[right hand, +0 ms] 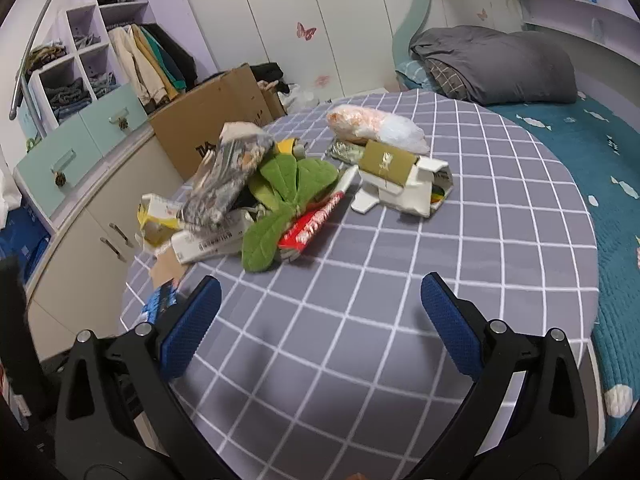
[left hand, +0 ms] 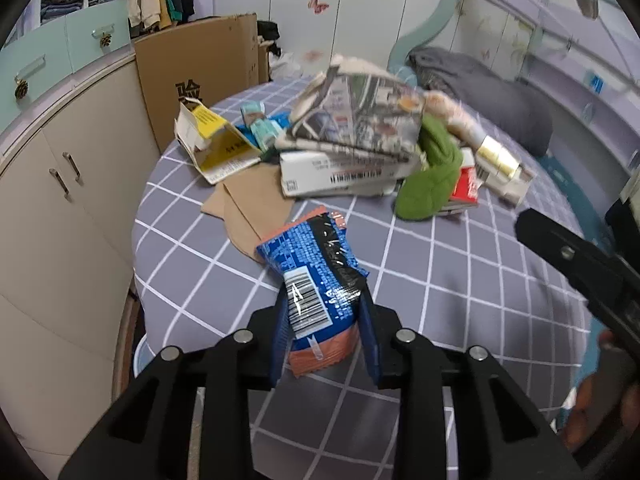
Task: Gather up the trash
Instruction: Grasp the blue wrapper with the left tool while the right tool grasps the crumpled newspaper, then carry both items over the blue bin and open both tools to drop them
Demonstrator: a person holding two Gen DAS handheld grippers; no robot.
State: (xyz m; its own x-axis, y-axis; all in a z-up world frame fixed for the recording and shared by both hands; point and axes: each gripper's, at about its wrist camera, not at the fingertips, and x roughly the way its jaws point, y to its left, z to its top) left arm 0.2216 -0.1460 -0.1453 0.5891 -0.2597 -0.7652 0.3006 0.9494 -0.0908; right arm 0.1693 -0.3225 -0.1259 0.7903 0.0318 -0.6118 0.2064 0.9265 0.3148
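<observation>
gripping a blue snack wrapper [left hand: 316, 284], the left gripper [left hand: 326, 340] has its fingers [left hand: 280, 344] closed in on the packet's lower end, barcode side up, orange seam at the bottom, above the near part of the round desk [left hand: 460, 280] with its grey checked cloth. the left wrist view alone shows this grasp up close; in the right wrist view only a sliver of the blue wrapper [right hand: 160, 300] peeks out at 9 o'clock beside the right gripper's left finger.

the right gripper [right hand: 320, 320] hangs over bare cloth with its blue fingers [right hand: 192, 328] spread wide and nothing between them; in the left wrist view only one black arm of it [left hand: 572, 256] shows at 3 o'clock.

the trash heap lies toward 12 o'clock in both views: a crumpled newspaper [left hand: 356, 116], a green leaf-shaped cloth [left hand: 432, 172], a red carton [right hand: 316, 220] and a white box with a barcode [left hand: 340, 172]. the left view adds a yellow torn box [left hand: 216, 140] and brown paper [left hand: 248, 208] at 10 o'clock. the right view adds a clear plastic bag [right hand: 376, 128], a white carton with a gold flap [right hand: 404, 180], and the teal bedspread [right hand: 592, 168] at 3 o'clock.
</observation>
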